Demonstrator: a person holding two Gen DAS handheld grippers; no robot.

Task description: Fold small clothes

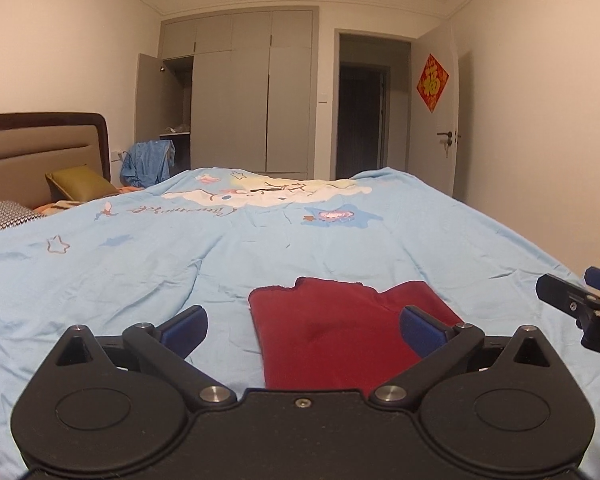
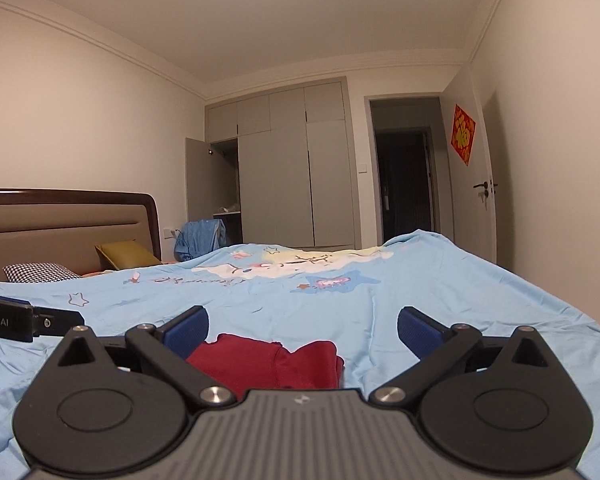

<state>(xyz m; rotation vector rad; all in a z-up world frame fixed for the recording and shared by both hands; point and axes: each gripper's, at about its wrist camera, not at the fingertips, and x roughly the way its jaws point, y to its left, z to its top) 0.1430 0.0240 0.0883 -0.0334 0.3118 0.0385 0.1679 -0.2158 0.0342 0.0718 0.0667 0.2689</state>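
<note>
A: What covers the bed?
B: A light blue duvet (image 1: pixel 340 232) printed with cartoon figures and stars. By the brown padded headboard (image 1: pixel 40 148) lie an olive cushion (image 1: pixel 80 186) and a houndstooth pillow (image 2: pixel 40 271).
A: And beyond it?
B: A grey built-in wardrobe (image 1: pixel 252 96) with its leftmost door (image 1: pixel 150 96) swung open, blue clothing (image 1: pixel 148 160) draped just beside it. To the right a dark doorway (image 1: pixel 364 120), then a white door (image 1: pixel 446 120) bearing a red diamond-shaped decoration (image 1: pixel 432 82).
</note>
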